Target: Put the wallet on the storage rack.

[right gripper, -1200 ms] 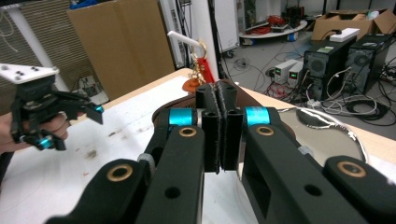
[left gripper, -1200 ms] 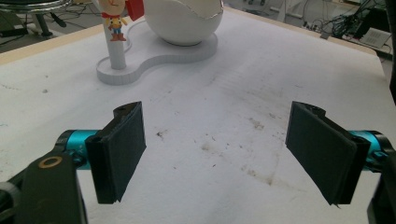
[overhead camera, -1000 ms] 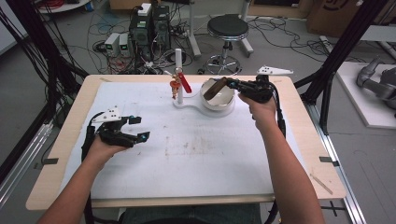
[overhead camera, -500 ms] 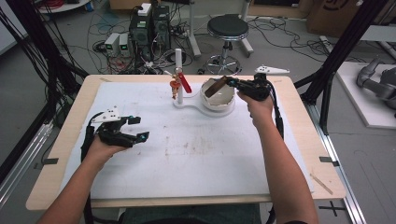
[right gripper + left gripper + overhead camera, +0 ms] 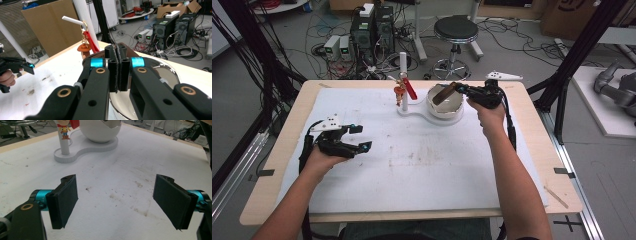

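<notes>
My right gripper hovers at the far side of the table, shut on a flat brown piece that sticks out over a white bowl. In the right gripper view its jaws are pressed together, with the brown piece behind them and the bowl's shiny inside below. My left gripper rests low over the white mat at the left, open. In the left gripper view its pads stand wide apart with nothing between them.
The bowl shares a white base with an upright post. A red tag and a small figure hang from the post's peg. A white mat covers the wooden table. Computers, cables and a stool lie beyond the far edge.
</notes>
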Demonstrator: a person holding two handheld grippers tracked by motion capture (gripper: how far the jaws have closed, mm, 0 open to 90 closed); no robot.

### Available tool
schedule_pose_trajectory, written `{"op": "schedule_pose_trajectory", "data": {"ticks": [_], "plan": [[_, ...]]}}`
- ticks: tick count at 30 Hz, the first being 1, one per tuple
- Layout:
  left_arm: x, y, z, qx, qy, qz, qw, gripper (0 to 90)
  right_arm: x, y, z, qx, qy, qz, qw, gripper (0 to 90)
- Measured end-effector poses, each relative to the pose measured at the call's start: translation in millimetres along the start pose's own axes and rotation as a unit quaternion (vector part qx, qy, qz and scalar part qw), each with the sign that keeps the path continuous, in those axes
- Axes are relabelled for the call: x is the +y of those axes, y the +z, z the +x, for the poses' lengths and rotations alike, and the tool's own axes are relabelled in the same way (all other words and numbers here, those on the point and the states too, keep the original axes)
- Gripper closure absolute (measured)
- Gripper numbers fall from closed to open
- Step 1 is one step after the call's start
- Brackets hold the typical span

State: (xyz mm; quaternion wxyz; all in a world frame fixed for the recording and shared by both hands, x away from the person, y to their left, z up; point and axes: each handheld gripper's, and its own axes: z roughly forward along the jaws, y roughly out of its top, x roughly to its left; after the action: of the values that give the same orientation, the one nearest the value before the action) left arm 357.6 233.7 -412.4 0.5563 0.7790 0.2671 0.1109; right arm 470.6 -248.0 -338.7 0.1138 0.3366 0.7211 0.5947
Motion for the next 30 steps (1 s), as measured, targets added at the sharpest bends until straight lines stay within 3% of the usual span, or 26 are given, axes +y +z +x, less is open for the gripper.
{"op": "schedule_pose_trajectory", "data": {"ticks": [9,16,17,19,27,30], "plan": [[0.2,-0.6,-0.1,-0.001,0.000,-0.002,1.0000,20.0,-7.2,11.5,-3.4,-0.005,0.005,0.016,0.9998,90.0],[-0.1,-0.5,0.2,-0.002,-0.002,-0.003,1.0000,20.0,-17.9,23.0,-10.4,-0.029,0.009,0.058,0.9978,89.2],[0.0,-0.5,0.2,-0.002,-0.002,-0.003,1.0000,20.0,-19.2,24.4,-11.1,-0.031,0.010,0.061,0.9976,87.5],[0.1,-0.6,0.2,-0.002,-0.001,-0.003,1.0000,20.0,-19.3,25.2,-11.0,-0.029,0.017,0.053,0.9980,67.1],[0.6,-0.3,-0.3,-0.004,0.001,-0.003,1.0000,20.0,-9.6,15.3,4.5,-0.046,-0.025,0.051,0.9973,50.4],[0.7,-0.4,-0.7,-0.004,0.000,-0.004,1.0000,20.0,-5.0,6.3,11.1,-0.048,-0.038,0.050,0.9969,48.0]]}}
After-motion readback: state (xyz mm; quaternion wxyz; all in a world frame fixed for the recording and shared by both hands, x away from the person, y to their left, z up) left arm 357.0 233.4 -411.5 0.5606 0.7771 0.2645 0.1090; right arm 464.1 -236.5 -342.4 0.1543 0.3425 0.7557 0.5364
